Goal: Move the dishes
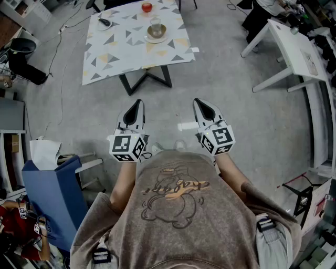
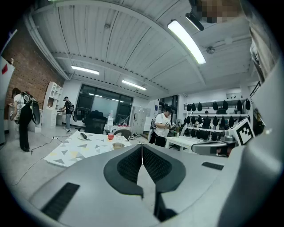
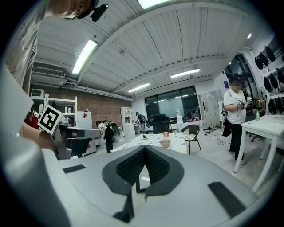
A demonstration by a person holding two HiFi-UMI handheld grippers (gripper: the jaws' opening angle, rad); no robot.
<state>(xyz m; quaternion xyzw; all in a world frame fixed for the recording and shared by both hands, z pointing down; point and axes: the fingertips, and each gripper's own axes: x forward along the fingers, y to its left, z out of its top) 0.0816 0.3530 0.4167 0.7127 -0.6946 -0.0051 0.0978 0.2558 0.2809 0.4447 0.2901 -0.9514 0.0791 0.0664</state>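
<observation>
Holding both grippers level in front of your body, you stand well short of the table (image 1: 105,65), facing its near edge. Left gripper (image 1: 136,108): jaws closed, pads meeting, nothing between them. Right gripper (image 1: 201,108): jaws likewise closed on nothing. Both point toward the table and are well apart from it, with floor (image 1: 173,107) between. A blue chair (image 1: 56,193) stands at your left, nearer to you than the table.

On the table's patterned cloth (image 1: 173,50) the dishes sit toward the far side. A bowl (image 1: 156,32) rests on a saucer (image 1: 149,38) right of the table's centre. A glass (image 1: 155,22) stands just behind the bowl; contact cannot be confirmed. A red cup (image 1: 147,7) stands beyond these, near the table's far edge. A small plate (image 1: 105,23) carrying a dark object lies toward the table's far left corner, well apart from the bowl.

A white desk (image 1: 294,44) stands off the table's right side, and a person in a white shirt (image 3: 235,106) stands beside it.
</observation>
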